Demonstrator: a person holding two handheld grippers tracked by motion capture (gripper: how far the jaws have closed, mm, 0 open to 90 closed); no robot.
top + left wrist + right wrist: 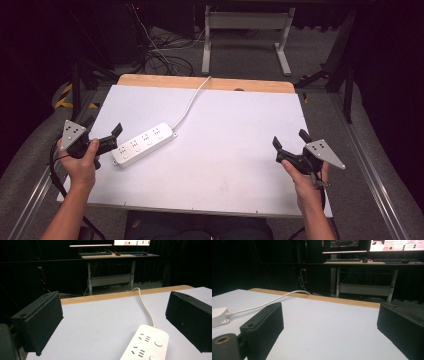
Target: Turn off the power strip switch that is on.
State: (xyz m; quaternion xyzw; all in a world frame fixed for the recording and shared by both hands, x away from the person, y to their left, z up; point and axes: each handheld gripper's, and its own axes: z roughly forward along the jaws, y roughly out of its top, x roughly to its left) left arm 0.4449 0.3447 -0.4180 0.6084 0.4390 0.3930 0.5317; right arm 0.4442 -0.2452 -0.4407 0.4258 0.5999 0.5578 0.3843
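A white power strip (144, 143) with several sockets lies at an angle on the left part of the white table top (230, 160). Its white cable (189, 105) runs off over the far wooden edge. My left gripper (113, 137) hovers open just left of the strip's near end. In the left gripper view the strip (147, 345) lies low between the wide-apart jaws of the left gripper (113, 320), touching neither. My right gripper (289, 140) is open over bare table at the right, far from the strip. In the right gripper view the strip's cable end (219, 316) sits at the far left, beyond the right gripper (332, 325).
A strip of bare wood (210, 83) borders the table's far edge. Beyond it a white desk frame (247, 22) stands on the floor, with tangled cables (162, 57) to its left. A farther desk (120, 255) carries a keyboard and lit monitors. Dark surroundings flank the table.
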